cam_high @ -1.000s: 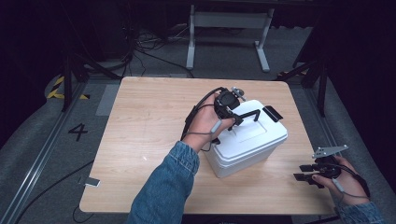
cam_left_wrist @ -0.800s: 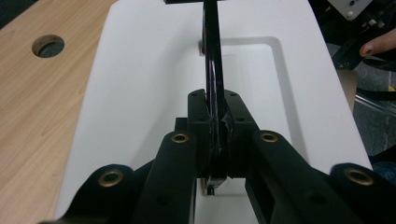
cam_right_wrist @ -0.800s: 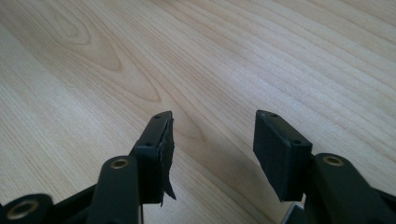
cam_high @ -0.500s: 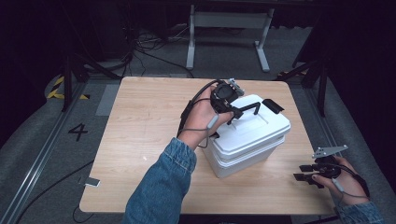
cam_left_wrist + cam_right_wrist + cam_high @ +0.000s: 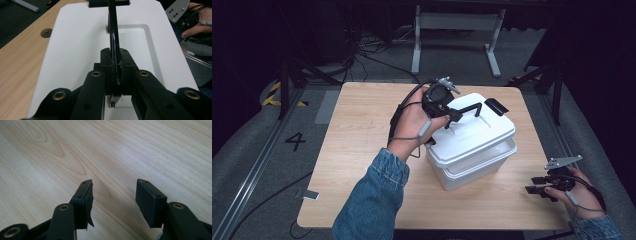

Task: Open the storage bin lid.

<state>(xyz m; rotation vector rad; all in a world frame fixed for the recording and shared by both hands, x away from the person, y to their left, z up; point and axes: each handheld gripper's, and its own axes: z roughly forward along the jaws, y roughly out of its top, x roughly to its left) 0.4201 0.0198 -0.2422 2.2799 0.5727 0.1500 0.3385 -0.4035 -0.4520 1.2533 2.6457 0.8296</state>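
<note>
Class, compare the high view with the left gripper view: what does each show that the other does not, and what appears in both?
High view alone: the whole white box, the floor, a metal stand.
Left gripper view alone: a round hole in the table, and the left tool's pads clamped on the black handle.
Both: box lid, handle, wooden table, left tool, right tool.

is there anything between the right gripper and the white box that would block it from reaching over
Nothing visible does. The right gripper sits open at the table's near right corner, and only bare wooden table lies between it and the white box. The left gripper is shut on the box's black handle on top, away from that path.
</note>
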